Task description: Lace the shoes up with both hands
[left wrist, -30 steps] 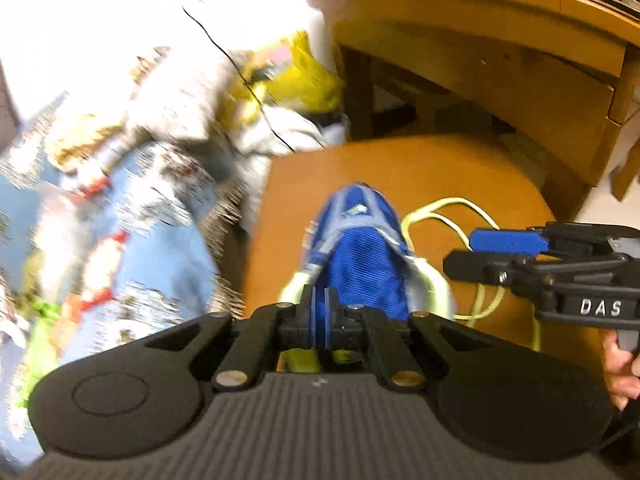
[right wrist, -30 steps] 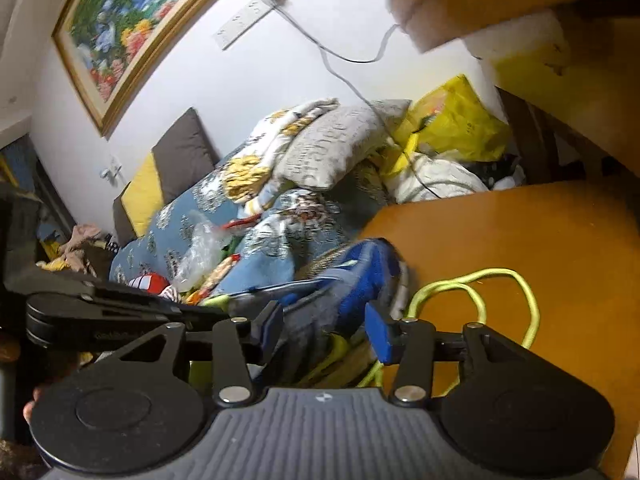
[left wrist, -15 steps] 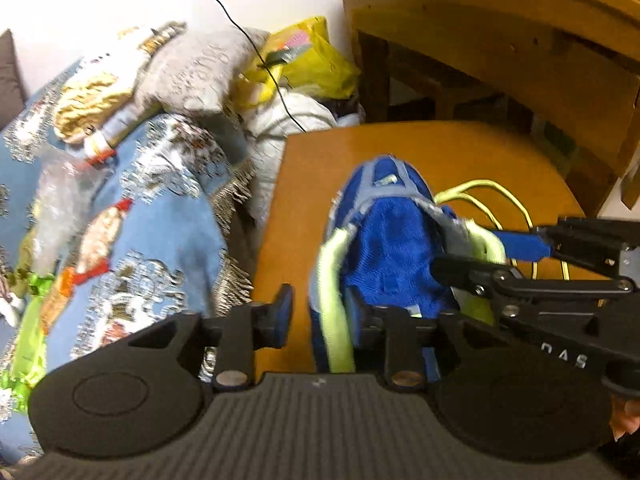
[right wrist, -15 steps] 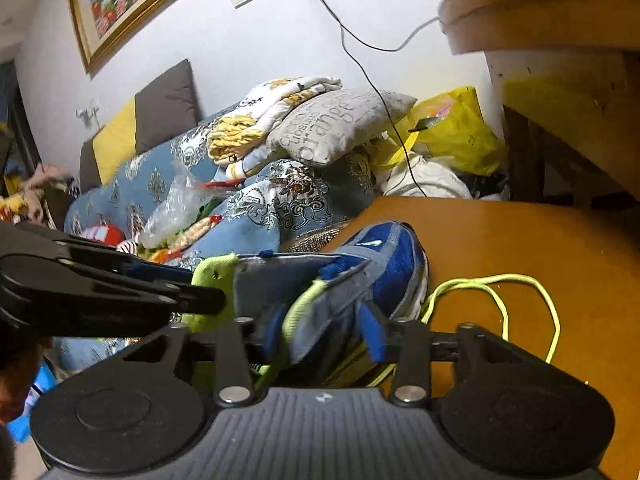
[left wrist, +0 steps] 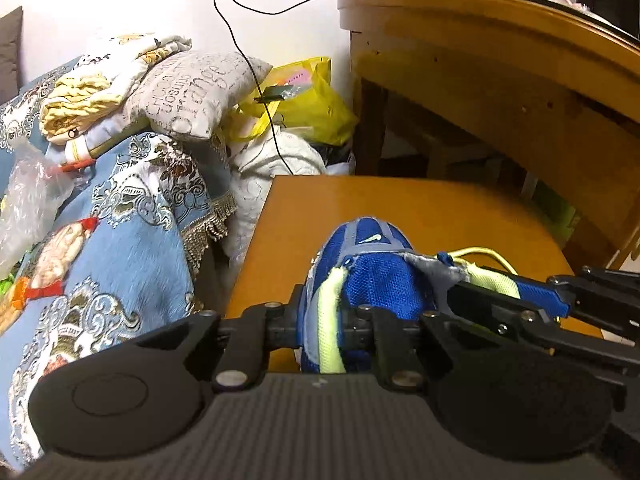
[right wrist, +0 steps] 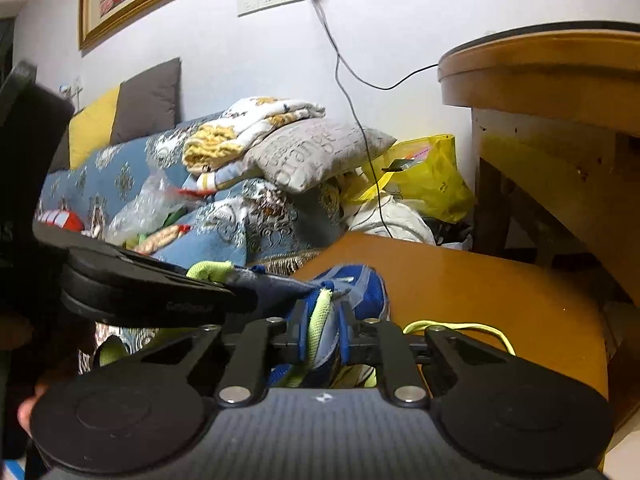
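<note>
Blue mesh running shoe (left wrist: pixel 372 276) sits on the orange wooden tabletop (left wrist: pixel 440 208); your left gripper (left wrist: pixel 324 326) and right gripper (right wrist: pixel 320 338) have just closed, each pinching one lime-edged collar side. Spread the opening evenly, without tilting the shoe. The loose yellow-green lace (right wrist: pixel 460 328) lies alongside, probably still to be threaded.

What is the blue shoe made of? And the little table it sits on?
The blue shoe looks like woven mesh fabric: tiny holes show, with soft yellow-green padded edging. The little table looks like wood, orange-brown with a smooth, slightly shiny finish; it might be veneer.
</note>
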Motion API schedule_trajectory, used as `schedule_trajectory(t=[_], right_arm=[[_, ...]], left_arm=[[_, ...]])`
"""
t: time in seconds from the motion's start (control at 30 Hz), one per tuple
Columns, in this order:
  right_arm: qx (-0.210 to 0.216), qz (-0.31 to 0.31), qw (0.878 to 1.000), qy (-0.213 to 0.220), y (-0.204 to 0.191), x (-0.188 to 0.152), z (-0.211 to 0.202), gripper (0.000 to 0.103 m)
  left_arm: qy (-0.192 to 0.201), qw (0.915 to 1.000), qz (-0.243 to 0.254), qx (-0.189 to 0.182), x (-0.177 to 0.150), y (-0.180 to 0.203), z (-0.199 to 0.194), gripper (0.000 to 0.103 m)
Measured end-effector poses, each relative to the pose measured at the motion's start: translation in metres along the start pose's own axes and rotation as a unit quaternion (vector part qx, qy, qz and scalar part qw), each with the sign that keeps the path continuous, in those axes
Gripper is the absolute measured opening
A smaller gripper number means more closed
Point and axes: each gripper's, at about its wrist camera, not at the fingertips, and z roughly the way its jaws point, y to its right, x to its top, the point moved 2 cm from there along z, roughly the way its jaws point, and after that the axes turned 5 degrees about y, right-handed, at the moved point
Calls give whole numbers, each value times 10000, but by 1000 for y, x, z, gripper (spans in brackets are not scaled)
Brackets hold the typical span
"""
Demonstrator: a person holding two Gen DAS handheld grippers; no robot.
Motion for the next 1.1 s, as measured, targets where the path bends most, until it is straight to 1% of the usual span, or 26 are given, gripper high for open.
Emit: schedule_trajectory(t=[0.17, 0.27, 0.33, 0.4, 0.47, 0.53, 0.57, 0.63, 0.67, 0.7, 0.77, 0.83, 0.9, 0.97, 1.03, 1.07, 1.1], right_arm=[[-121, -1, 9998, 145, 2, 2, 6, 16], [-168, 82, 9995, 252, 7, 5, 12, 15], [-194, 135, 9993, 281, 9, 6, 16, 15], [-211, 160, 9992, 300, 12, 5, 18, 15], [-192, 123, 9992, 324, 14, 3, 18, 15], [-41, 100, 9995, 295, 18, 2, 16, 19], [78, 181, 9994, 272, 23, 2, 14, 21], [315, 426, 9984, 211, 36, 1, 9, 32], [371, 604, 9973, 179, 45, 1, 6, 41], [394, 756, 9962, 155, 54, 0, 2, 48], [494, 1044, 9933, 73, 69, -2, -5, 54], [597, 1290, 9898, -1, 81, -4, -11, 54], [681, 1430, 9874, 15, 88, -6, -20, 54], [751, 1589, 9843, 135, 94, -8, -30, 54], [908, 1834, 9783, 327, 102, -10, -39, 54], [898, 1948, 9761, 354, 107, -11, -42, 54], [763, 2018, 9759, 344, 112, -12, -45, 54]], left_arm=[[160, 9996, -199, -101, 4, -5, 10, 15], [300, 9993, -195, -106, 5, -5, 16, 15], [450, 9988, -116, -150, 4, -4, 20, 15], [596, 9980, 70, -182, 2, -1, 22, 15], [621, 9977, 203, -207, 0, 0, 22, 15], [485, 9984, 154, -266, -1, -2, 21, 16], [403, 9987, 99, -286, -2, -4, 20, 19], [323, 9991, -74, -257, -3, -9, 15, 26], [322, 9990, -163, -271, -4, -11, 11, 32], [320, 9989, -214, -277, -4, -12, 7, 37], [321, 9988, -274, -265, -5, -11, 0, 41], [372, 9987, -282, -185, -6, -7, -8, 42], [448, 9987, -236, -34, -7, -1, -15, 43], [514, 9984, -211, 140, -8, 5, -20, 43], [564, 9977, -219, 309, -8, 10, -25, 43], [583, 9973, -239, 372, -9, 11, -28, 43], [586, 9971, -301, 368, -8, 12, -31, 43]])
